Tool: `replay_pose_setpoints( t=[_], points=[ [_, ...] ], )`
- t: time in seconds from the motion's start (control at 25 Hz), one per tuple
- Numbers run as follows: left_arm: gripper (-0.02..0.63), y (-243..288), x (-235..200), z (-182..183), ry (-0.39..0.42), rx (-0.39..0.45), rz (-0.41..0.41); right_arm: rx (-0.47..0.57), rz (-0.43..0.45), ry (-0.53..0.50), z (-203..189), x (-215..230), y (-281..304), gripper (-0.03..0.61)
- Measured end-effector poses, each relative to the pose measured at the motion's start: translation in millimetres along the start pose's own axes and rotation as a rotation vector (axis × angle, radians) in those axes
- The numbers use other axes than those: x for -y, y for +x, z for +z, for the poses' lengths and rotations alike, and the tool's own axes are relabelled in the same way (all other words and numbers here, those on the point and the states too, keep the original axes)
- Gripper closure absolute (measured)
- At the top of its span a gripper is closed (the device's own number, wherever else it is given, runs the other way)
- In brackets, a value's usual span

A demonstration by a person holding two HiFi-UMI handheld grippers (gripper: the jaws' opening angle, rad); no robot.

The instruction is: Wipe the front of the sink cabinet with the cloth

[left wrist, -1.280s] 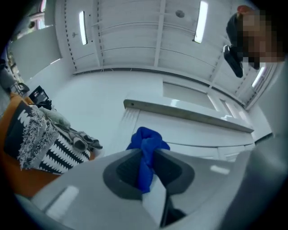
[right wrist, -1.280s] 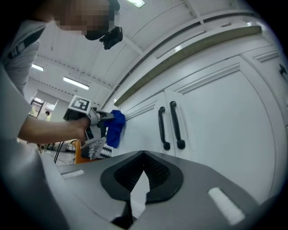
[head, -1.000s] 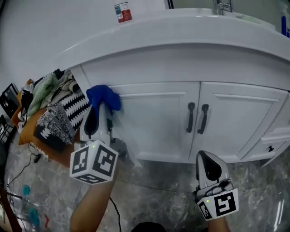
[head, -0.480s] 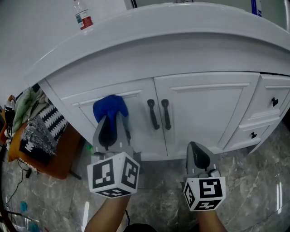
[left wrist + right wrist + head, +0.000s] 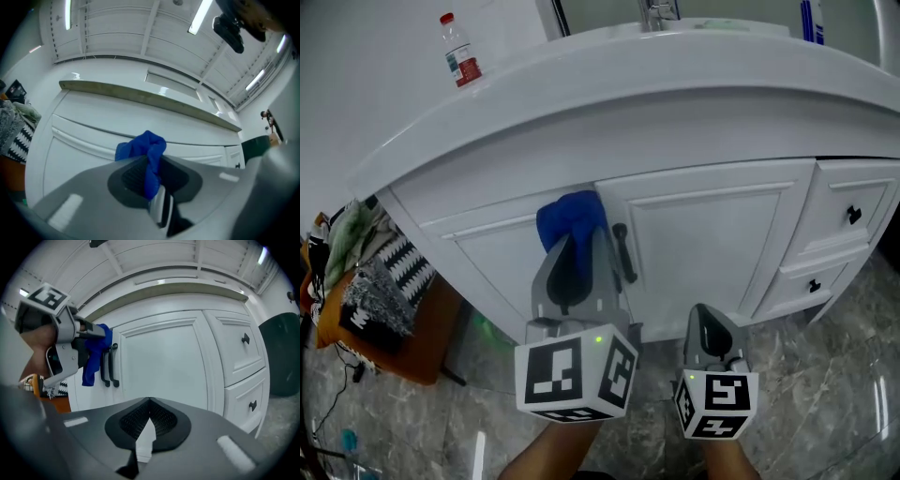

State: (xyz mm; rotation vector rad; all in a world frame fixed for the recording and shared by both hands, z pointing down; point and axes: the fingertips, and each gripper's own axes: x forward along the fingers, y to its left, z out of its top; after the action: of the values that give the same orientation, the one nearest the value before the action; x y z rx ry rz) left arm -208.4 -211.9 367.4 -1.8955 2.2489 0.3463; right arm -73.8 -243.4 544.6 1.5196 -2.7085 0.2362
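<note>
The white sink cabinet [image 5: 703,234] has two doors with dark handles [image 5: 623,253] at the centre. My left gripper [image 5: 572,258] is shut on a blue cloth [image 5: 572,217], which presses on the top right corner of the left door, just left of the handles. In the left gripper view the cloth [image 5: 143,150] bunches out past the jaws of the left gripper [image 5: 150,161] against the cabinet front [image 5: 89,136]. My right gripper [image 5: 710,342] hangs lower, off the right door, shut with nothing in it. The right gripper view shows its closed tips [image 5: 149,401] and the cloth [image 5: 96,352].
A plastic bottle [image 5: 459,50] stands on the countertop at the back left. Two drawers with black knobs [image 5: 853,214] sit right of the doors. An orange basket piled with clothes [image 5: 370,281] stands on the marble floor [image 5: 825,394] to the cabinet's left.
My left gripper has carried the cloth rightwards along the top of the left door, from its left side to beside the handles. The right gripper stays low and shut.
</note>
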Motion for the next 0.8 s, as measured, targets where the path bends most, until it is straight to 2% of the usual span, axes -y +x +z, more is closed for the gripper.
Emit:
replay_pose_setpoints(
  t=[0.2,0.48,0.6,0.8],
  points=[
    [0.543,2.3,29.9,6.7,-0.062,0.024,-0.039,-0.016,-0.011,0.001,-5.6,5.9,-1.2,0.581],
    [0.545,17.3,95.2,-0.7,-0.020,0.012,-0.205,-0.043,-0.029,0.020,-13.9,17.7,-2.6,0.581],
    [0.545,23.5,112.8,-0.1,-0.045,0.023,-0.237,-0.059,-0.045,0.033,-20.0,30.4,-3.3,0.581],
    [0.545,33.4,161.6,-3.5,-0.082,-0.005,-0.367,-0.078,-0.086,0.086,-27.0,57.7,-7.6,0.581]
  ],
)
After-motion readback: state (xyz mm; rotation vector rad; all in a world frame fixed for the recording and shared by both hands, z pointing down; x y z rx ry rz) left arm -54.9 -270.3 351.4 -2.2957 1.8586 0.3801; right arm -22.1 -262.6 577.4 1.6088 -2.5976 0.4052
